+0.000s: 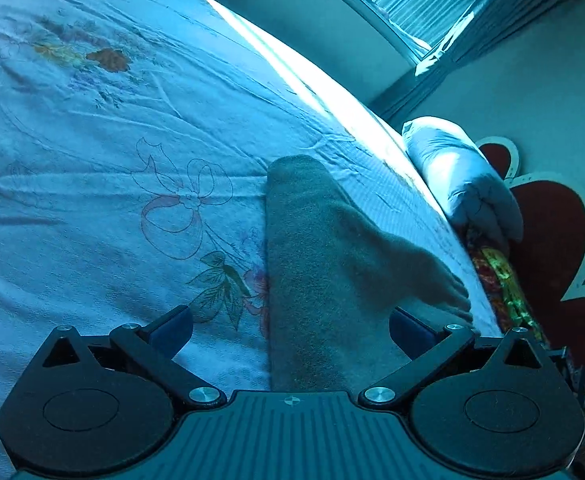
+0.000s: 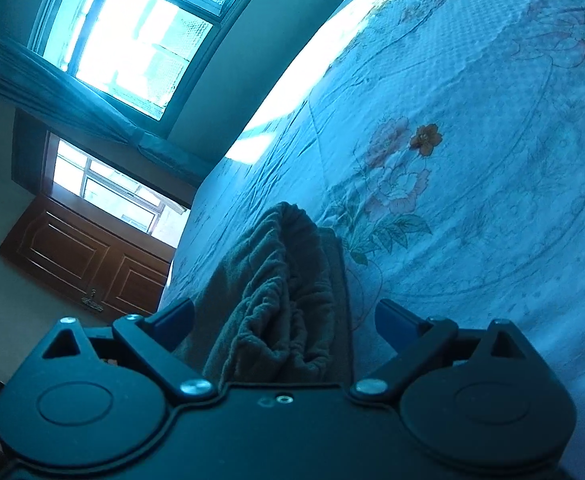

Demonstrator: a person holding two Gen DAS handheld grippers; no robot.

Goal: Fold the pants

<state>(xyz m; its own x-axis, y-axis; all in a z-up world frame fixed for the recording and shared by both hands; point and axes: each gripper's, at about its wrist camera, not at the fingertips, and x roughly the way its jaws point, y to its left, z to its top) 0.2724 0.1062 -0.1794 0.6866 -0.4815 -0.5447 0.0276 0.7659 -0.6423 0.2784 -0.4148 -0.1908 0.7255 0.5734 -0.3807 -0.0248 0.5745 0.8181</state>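
Note:
The grey pants lie on the flowered bedsheet as a long folded strip running away from me, with one flap bent off to the right. My left gripper is open, its blue fingers spread either side of the strip's near end. In the right wrist view the gathered waistband end of the pants is bunched between the spread blue fingers of my right gripper, which is open.
The bed's edge runs along the right, with a white pillow and a colourful cloth beside it. A window and a wooden door are off the bed's far side.

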